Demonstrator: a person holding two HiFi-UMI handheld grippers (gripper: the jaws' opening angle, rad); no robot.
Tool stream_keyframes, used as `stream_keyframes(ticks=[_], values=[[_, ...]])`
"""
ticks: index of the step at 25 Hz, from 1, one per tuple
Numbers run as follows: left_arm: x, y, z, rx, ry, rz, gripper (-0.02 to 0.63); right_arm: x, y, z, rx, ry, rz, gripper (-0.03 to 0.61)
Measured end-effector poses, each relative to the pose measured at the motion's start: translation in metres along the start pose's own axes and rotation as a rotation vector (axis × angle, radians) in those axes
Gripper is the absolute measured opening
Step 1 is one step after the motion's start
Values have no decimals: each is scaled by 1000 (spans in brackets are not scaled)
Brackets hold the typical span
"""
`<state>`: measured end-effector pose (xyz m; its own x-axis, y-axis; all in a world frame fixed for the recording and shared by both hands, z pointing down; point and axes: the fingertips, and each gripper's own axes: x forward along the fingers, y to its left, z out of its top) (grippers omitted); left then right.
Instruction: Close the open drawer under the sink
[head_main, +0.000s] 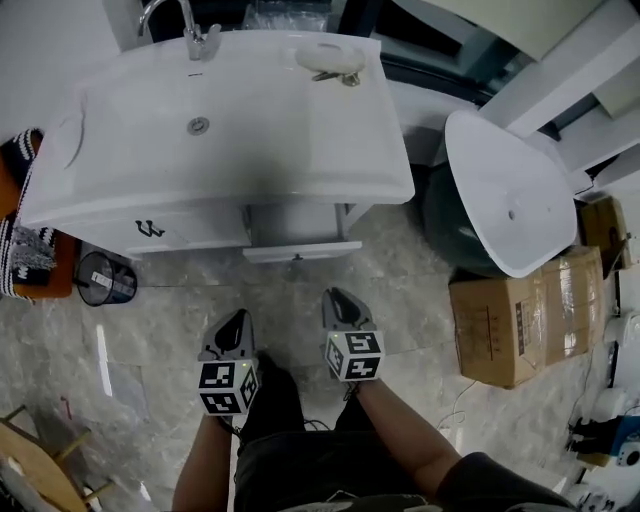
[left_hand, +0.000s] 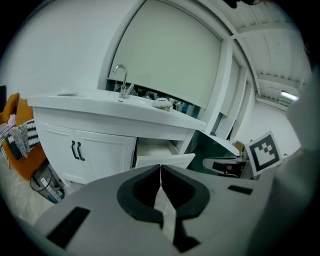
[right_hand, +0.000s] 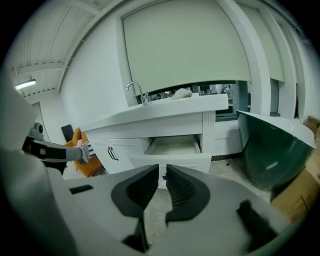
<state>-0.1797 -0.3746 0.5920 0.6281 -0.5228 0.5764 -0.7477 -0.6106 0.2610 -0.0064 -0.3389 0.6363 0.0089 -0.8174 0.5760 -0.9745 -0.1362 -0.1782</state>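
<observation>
While the drawer (head_main: 303, 250) stands pulled out beneath the sink (head_main: 230, 120), the left gripper (head_main: 238, 321) and right gripper (head_main: 336, 298) hang before the sink, clear of the drawer front. Both have jaws together and empty, apparently set to push rather than grasp.

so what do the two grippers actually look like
The left gripper and right gripper match: pale grey bodies, black curved jaws, and each carries a white cube printed with black square markers. No cables show. The person wears dark clothes.

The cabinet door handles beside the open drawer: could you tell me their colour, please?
Black handles, clearest in the left gripper view.
</observation>
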Motion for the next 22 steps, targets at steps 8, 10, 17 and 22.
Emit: stream_keyframes(ticks=[8, 10, 17, 22], values=[[44, 41, -29, -3, 51, -71, 15, 68, 5, -39, 40, 48, -126, 164], [52, 49, -40, -13, 63, -67, 15, 81, 5, -48, 50, 56, -137, 164], [84, 70, -71, -53, 72, -21, 15, 133, -8, -77, 55, 72, -157, 163], [98, 74, -83, -77, 76, 0, 15, 167, -18, -92, 48, 85, -152, 163]])
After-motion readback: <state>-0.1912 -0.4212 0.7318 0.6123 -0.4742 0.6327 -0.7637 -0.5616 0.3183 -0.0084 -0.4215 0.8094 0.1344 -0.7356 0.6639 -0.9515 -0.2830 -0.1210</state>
